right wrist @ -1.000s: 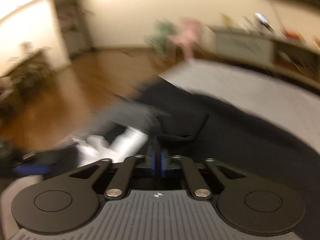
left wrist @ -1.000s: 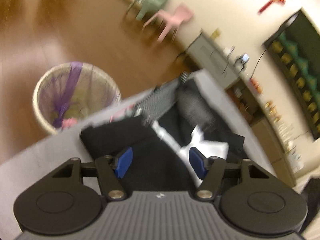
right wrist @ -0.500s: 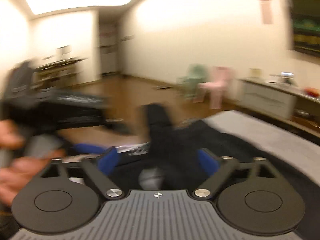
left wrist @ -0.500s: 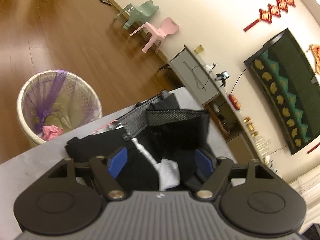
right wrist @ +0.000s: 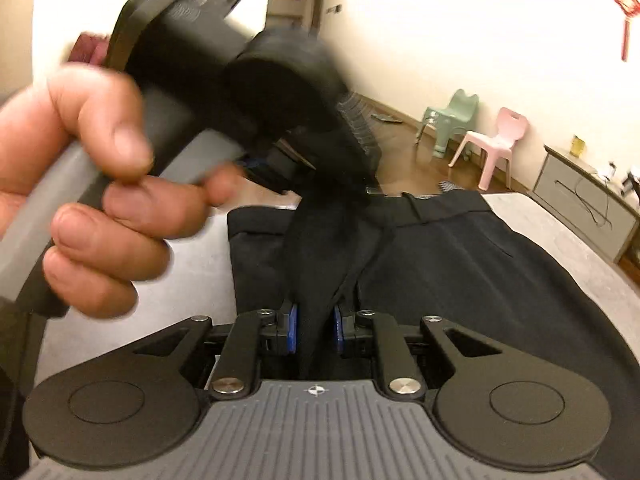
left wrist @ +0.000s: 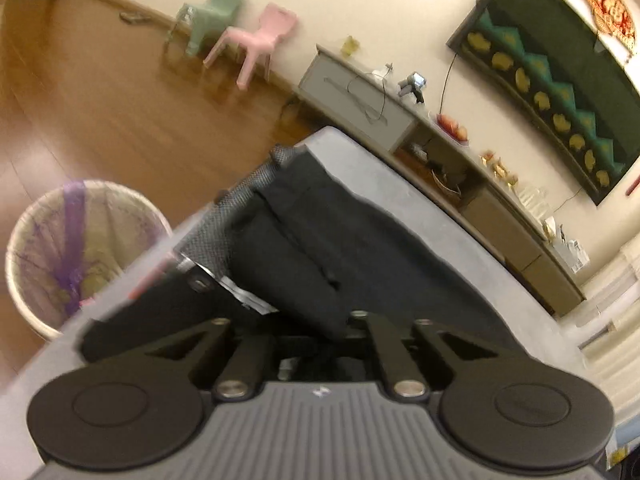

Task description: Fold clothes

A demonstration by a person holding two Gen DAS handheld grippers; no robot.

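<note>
Left wrist view: one left hand-held gripper (left wrist: 316, 330), its jaws pressed together on a raised fold of the trousers (left wrist: 332, 248); one pair of dark trousers spread on the grey counter (left wrist: 452, 224), waistband with mesh lining towards the far edge. Same view, items counted: one bin (left wrist: 76, 256) with a purple liner on the wood floor beside the counter; two small chairs by the wall, one green chair (left wrist: 212, 14) and one pink chair (left wrist: 260, 46); one low sideboard (left wrist: 360, 96) carrying cables and small objects; one dark wall hanging (left wrist: 556, 76). Right wrist view: one right hand-held gripper (right wrist: 314, 330), blue pads showing, jaws closing with a bunched strip of the trousers (right wrist: 460, 256) running up between them; whether the pads already press the cloth cannot be told. Shown here only: one hand (right wrist: 92, 184) gripping the handle of the left hand-held gripper (right wrist: 272, 160), blurred, which lifts the cloth above the counter (right wrist: 192, 264); one doorway in the far wall. Shown in the left view only: bin, wall hanging. Both chairs and the sideboard show in both.
</note>
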